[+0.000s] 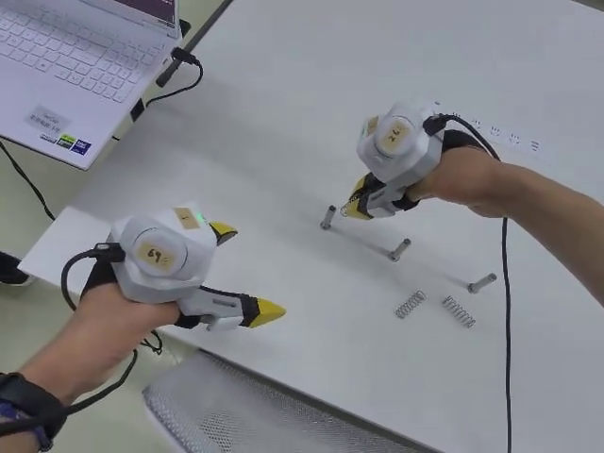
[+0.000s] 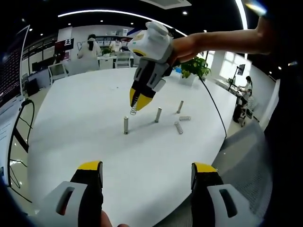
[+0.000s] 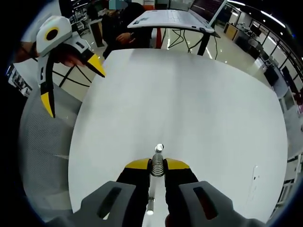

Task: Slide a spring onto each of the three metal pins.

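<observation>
- Springs, loose: one small wire coil spring (image 1: 410, 304) and a second loose spring (image 1: 459, 311) lie flat on the smooth white table (image 1: 283, 113). They are near its front edge, just beside each other and not touching.
- Left gripper (image 1: 247, 271): white plastic shell with black, yellow-tipped jaws. The jaws stand wide apart with nothing between them, over the table's front edge. A round tan sticker (image 1: 157, 255) on top bears handwritten digits, not legible with certainty.
- Metal pins: three short grey cylinders stand upright in a row, namely the near pin (image 1: 482, 282), middle pin (image 1: 399, 249) and far pin (image 1: 327, 217). Near and middle pins are bare.
- Right gripper (image 1: 357, 206): same build, jaws clamped on a third spring (image 3: 157, 165), which hangs down from the tips. Its lower end sits just above the far pin's top; contact cannot be confirmed. The writing on its own sticker is likewise unreadable.
- Printed marks (image 1: 505, 137) on the table beyond the right gripper: too small to read.
- Laptop (image 1: 66, 57): pale, open, at the far left corner. Coloured labels sit on its palm rest, text too small to read. A black cable (image 1: 179, 71) runs beside it.
</observation>
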### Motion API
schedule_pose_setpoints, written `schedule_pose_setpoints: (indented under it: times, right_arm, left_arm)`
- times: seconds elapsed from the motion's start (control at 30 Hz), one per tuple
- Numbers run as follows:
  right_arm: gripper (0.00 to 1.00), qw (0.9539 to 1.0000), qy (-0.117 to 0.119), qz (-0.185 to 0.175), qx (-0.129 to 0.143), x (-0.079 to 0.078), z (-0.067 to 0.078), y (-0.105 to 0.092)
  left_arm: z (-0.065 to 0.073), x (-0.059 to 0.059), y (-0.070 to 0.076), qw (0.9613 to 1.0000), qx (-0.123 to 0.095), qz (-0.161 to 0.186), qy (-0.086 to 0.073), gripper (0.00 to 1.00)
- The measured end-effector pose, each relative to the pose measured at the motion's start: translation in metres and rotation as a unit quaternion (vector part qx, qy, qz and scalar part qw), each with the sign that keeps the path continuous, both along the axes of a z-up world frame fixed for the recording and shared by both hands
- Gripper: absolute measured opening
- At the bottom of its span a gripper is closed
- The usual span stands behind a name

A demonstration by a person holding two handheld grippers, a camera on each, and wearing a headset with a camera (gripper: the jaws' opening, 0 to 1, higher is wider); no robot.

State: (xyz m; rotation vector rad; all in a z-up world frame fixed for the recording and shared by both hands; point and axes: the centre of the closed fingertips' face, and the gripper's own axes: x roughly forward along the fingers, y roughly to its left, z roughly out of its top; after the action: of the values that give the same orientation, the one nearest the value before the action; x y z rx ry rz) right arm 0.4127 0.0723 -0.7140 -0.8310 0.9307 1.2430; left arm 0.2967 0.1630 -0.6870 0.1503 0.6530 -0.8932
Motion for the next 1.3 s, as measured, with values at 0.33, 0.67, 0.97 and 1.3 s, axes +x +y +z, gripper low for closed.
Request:
schedule_pose_setpoints:
  times: [0.33,0.67,0.97,1.3]
  right_arm:
    - [0.09,1.0,0.001,0.0,0.0,0.001,0.001,0.007]
    - [0.09,1.0,0.005,0.003,0.002,0.001,0.001,0.013]
    - [0.09,0.9999,0.009,0.01,-0.001,0.0,-0.001,0.017]
    - [0.09,0.9999,0.01,0.012,-0.002,0.001,-0.003,0.019]
  left_arm:
    - [-0.001,-0.002,0.0,1.0,-0.002,-0.003,0.004,0.73]
    - [-0.002,-0.001,0.001,0.9999,-0.002,-0.004,0.009,0.73]
    - [-0.003,0.001,0.002,0.9999,-0.006,-0.002,0.011,0.73]
    - [-0.004,-0.001,0.004,0.9999,-0.007,-0.001,0.014,0.73]
